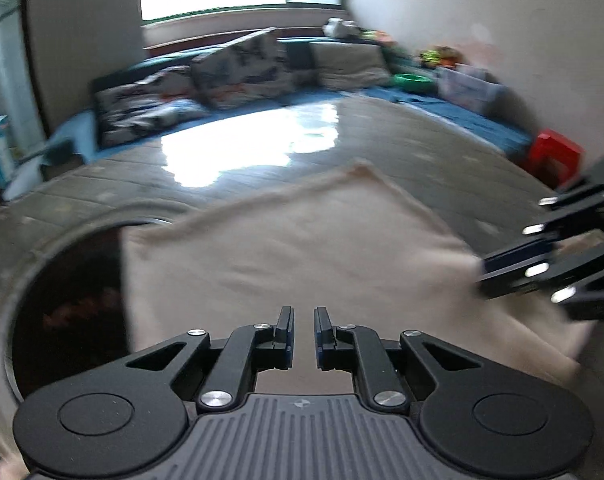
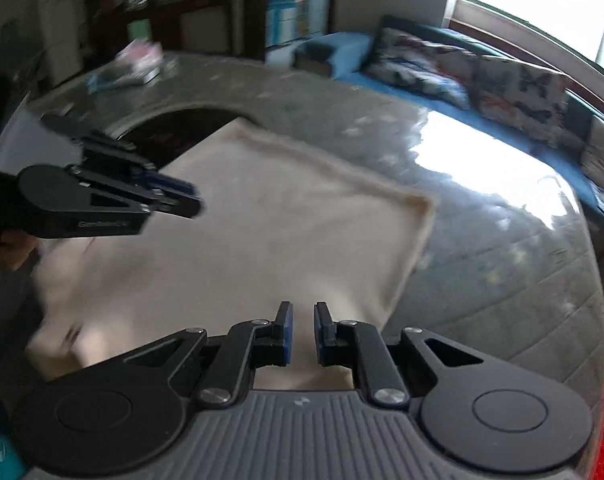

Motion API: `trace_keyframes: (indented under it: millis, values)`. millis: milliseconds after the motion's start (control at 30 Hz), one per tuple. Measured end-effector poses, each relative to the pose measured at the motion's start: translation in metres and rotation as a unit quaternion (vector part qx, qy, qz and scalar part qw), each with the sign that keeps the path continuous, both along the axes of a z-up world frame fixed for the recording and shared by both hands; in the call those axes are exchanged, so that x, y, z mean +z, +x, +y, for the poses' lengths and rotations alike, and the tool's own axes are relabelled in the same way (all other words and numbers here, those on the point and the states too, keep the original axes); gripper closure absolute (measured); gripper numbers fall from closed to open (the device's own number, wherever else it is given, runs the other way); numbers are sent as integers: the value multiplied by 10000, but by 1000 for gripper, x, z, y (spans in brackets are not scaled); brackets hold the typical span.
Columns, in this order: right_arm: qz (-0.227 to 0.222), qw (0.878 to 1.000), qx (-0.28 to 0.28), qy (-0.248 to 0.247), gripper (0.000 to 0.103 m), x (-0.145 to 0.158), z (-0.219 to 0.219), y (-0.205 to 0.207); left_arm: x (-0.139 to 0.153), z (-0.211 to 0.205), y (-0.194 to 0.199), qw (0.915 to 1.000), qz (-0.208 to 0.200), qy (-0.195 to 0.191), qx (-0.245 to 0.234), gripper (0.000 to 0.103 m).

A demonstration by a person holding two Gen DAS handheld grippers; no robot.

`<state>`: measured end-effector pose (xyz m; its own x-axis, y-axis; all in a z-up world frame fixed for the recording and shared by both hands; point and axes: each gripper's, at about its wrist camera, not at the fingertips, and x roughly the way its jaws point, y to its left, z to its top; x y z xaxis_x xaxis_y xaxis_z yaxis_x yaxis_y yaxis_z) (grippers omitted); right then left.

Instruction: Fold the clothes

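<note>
**Beige cloth flat on table, both grippers above it, nothing held**

Beige cloth (image 1: 302, 256) lies spread on the grey glossy table (image 1: 402, 140), roughly a folded rectangle. Its far left corner overhangs a dark round opening (image 1: 69, 288) in the tabletop; the far right corner (image 2: 426, 204) lies flat on the table surface. Near edge is rumpled, with loose folds toward the near left side in the right wrist view.

Left gripper (image 1: 304, 326): fingers slightly apart, narrow gap, nothing between them, above the cloth's near part. Right gripper (image 2: 303, 322): fingers also a little apart, empty, over the cloth's near right area. Each gripper shows in the other's camera, blurred.

Window glare reflects off the table's far side. Beyond the far edge: blue bench with patterned cushions (image 1: 237, 68). Red object (image 1: 554, 156) by the table's right edge. Frames are motion-blurred.
</note>
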<state>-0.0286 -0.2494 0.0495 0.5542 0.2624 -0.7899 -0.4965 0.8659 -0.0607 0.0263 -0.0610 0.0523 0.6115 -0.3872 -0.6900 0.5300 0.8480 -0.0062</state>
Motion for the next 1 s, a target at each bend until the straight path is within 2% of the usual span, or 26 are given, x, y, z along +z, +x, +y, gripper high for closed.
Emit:
trace_keyframes:
  millis: [133, 267, 400, 500, 567, 700, 767, 833, 1000]
  values:
    - [103, 9995, 252, -164, 92, -12, 7, -21, -8, -15, -29, 9995, 91, -89, -288, 91]
    - [213, 9992, 248, -245, 90, -20, -1, -31, -19, -23, -45, 9991, 80, 40, -410, 89]
    - [39, 9998, 58, -207, 81, -5, -14, -40, -15, -25, -45, 9991, 45, 84, -424, 88]
    - [-139, 9996, -182, -173, 79, 9, -28, -42, -9, -28, -44, 9989, -24, 45, -469, 88]
    - [-303, 9984, -440, -162, 67, 17, -39, -44, -3, -33, -47, 9981, -48, -41, -610, 84]
    - [-488, 9917, -1191, 45, 66, 27, -67, -51, 1, -47, -62, 9947, -126, -148, -1010, 81]
    - [-507, 9835, -1717, 269, 66, 25, -88, -59, -1, -55, -69, 9934, -124, -164, -1130, 81]
    - [-453, 9703, -2312, 541, 66, 18, -111, -68, -4, -61, -72, 9926, -77, -184, -1196, 81]
    - [-337, 9247, -3646, 1046, 68, -8, -163, -103, -13, -69, -79, 9908, 27, -189, -1340, 81]
